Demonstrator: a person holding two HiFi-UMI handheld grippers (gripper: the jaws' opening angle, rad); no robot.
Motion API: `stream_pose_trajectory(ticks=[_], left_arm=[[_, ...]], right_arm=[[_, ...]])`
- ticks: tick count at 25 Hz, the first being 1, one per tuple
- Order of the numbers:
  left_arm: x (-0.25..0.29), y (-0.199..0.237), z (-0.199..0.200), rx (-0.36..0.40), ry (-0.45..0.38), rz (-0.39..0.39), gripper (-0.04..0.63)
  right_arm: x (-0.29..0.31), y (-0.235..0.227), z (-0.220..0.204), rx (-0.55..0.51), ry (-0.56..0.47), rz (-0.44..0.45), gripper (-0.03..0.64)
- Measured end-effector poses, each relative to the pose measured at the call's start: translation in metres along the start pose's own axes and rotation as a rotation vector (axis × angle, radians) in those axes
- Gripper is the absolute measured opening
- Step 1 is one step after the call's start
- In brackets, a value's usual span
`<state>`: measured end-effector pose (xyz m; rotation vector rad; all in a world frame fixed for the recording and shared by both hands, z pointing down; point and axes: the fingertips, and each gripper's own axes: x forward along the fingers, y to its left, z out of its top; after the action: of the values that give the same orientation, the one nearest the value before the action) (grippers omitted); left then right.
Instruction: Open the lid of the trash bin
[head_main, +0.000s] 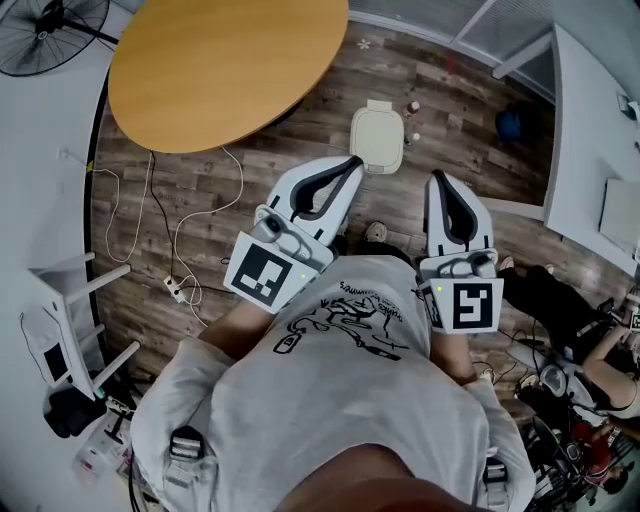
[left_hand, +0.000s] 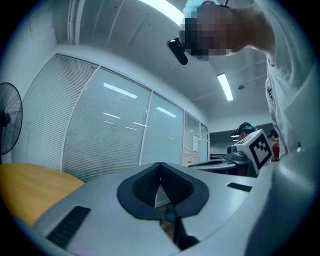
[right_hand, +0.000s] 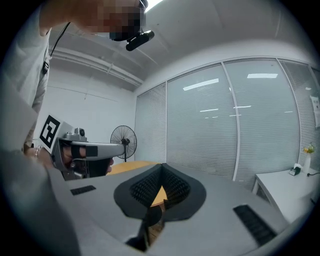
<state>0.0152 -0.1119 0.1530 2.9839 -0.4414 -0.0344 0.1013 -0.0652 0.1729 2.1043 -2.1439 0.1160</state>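
The trash bin (head_main: 380, 106) stands on the wood floor (head_main: 300, 140) in the upper middle of the head view, just past the edge of the round table (head_main: 225, 65), and its pale lid (head_main: 377, 140) lies flat and closed, so the opening is not yet begun

The 2 claws are held side by side in front of the person's chest, both pointing toward the top of the frame where the bin is. The left gripper (head_main: 352, 162) has its tip nearest the bin, just short of the lid's lower left corner in the picture, though it looks well above it, not touching. Its own view shows the ribbed pads pressed together at the tip with nothing between them. The right gripper (head_main: 438, 180) sits to the bin's lower right, jaws likewise closed and empty

Carried level and closed like this, they seem set for an approach, probably to hook or nudge the lid's edge instead of pinching it
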Motion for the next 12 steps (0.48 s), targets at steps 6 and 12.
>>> stream_pose_trajectory(ticks=[6, 12], left_arm=[[0.028, -0.01, -0.006, 0.001, 0.01, 0.001, 0.017], [0.046, -0.011, -0.017, 0.004, 0.036, 0.001, 0.015]], right_arm=[[-0.004, -0.031, -0.005, -0.009, 0.014, 0.007, 0.006], [0.005, -0.05, -0.019, -0.02, 0.042, 0.024, 0.006]])
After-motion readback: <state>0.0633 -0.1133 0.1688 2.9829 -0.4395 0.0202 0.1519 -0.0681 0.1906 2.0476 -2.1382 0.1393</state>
